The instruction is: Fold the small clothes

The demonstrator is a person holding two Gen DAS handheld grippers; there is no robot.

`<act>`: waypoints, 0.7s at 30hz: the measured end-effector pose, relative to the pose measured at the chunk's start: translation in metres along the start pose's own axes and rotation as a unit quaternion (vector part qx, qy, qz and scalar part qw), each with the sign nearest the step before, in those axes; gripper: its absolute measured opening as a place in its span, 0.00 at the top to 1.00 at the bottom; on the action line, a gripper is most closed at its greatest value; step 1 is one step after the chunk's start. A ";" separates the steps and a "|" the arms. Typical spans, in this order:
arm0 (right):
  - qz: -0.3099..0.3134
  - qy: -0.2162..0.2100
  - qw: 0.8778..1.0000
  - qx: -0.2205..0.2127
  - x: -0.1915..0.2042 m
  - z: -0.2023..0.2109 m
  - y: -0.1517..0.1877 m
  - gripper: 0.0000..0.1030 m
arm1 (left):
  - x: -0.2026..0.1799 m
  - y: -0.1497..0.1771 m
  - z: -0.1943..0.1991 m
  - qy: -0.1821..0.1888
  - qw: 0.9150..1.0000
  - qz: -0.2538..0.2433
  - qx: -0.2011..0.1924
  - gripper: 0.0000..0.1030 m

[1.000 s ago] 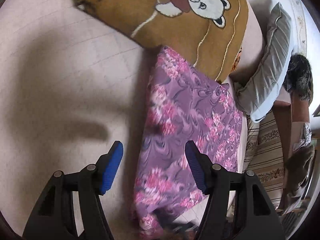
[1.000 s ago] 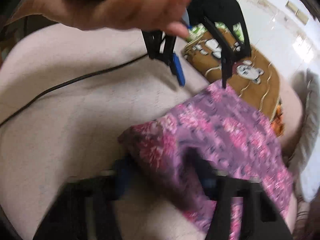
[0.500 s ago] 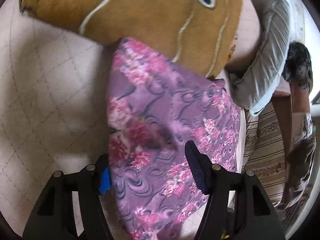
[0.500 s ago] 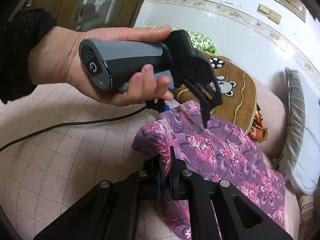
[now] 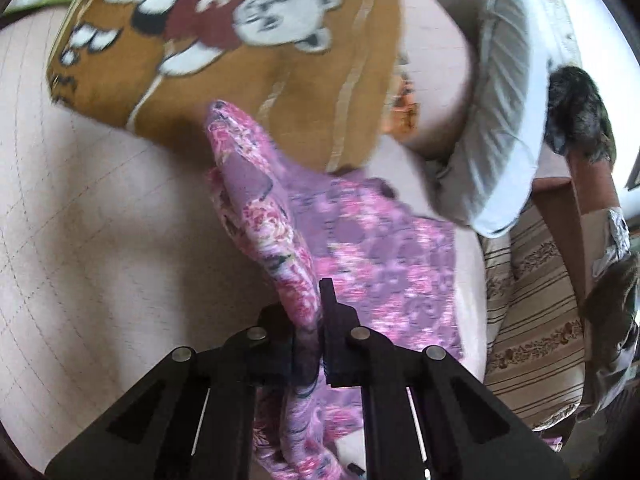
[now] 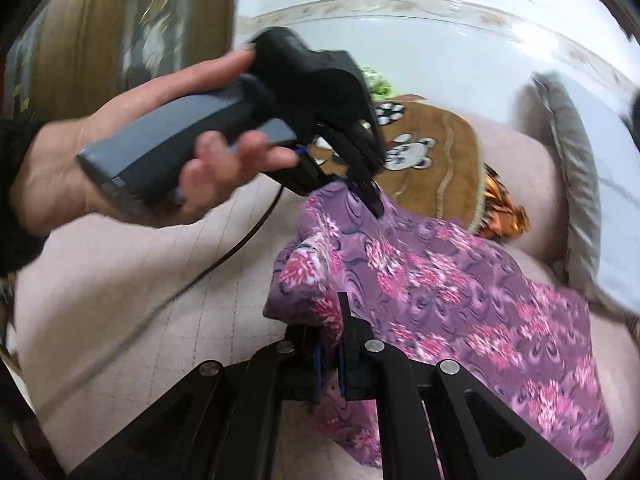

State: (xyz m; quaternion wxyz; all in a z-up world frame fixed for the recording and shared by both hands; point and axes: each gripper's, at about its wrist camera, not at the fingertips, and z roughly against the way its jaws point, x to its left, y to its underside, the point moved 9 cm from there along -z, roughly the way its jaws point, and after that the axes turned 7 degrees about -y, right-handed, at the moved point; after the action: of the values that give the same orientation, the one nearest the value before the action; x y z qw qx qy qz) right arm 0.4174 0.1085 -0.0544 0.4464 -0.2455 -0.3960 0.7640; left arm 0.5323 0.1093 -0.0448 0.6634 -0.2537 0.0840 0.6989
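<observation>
A purple garment with pink flowers lies across a pale quilted cushion; it also shows in the right wrist view. My left gripper is shut on one edge of the garment and lifts it into a ridge. In the right wrist view the left gripper pinches the far edge, held by a hand. My right gripper is shut on the near edge, with cloth bunched between its jaws.
A brown bear-print blanket lies behind the garment, also in the right wrist view. A grey pillow leans at the right, with striped fabric below it. A black cable runs over the cushion.
My left gripper went from open around the garment to shut on its edge and raised it. My right gripper kept its hold and the cloth lifted off the cushion.
</observation>
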 end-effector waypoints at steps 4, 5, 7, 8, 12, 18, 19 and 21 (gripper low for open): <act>-0.070 -0.005 0.997 -0.016 -0.037 0.030 0.001 0.95 | -0.044 0.002 0.005 -0.008 1.000 -0.026 -0.007 0.93; -0.085 -0.005 0.996 -0.019 -0.047 0.037 0.003 0.95 | -0.055 0.002 0.003 -0.008 0.999 -0.032 -0.008 0.93; -0.111 0.000 0.994 -0.023 -0.067 0.051 0.009 0.95 | -0.081 0.005 -0.004 -0.004 0.999 -0.042 -0.006 0.93; -0.125 0.002 0.992 -0.024 -0.077 0.058 0.013 0.95 | -0.096 0.009 -0.011 -0.003 0.999 -0.049 -0.004 0.93; -0.184 0.007 0.983 -0.020 -0.123 0.082 0.042 0.95 | -0.150 0.021 -0.049 -0.009 0.996 -0.081 0.018 0.93; -0.281 -0.021 0.959 0.019 -0.173 0.092 0.102 0.95 | -0.186 0.044 -0.130 -0.069 0.990 -0.099 0.067 0.90; -0.299 -0.035 0.953 0.034 -0.179 0.089 0.116 0.94 | -0.185 0.048 -0.143 -0.083 0.989 -0.092 0.078 0.89; -0.319 -0.052 0.945 0.052 -0.186 0.085 0.132 0.89 | -0.180 0.052 -0.160 -0.106 0.987 -0.077 0.094 0.86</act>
State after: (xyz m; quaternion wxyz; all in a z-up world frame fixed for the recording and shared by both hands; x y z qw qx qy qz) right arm 0.3809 -0.1253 -0.1111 0.6576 -0.0421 -0.4360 0.6130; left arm 0.5188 -0.1282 -0.1099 0.7410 -0.1209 0.0587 0.6579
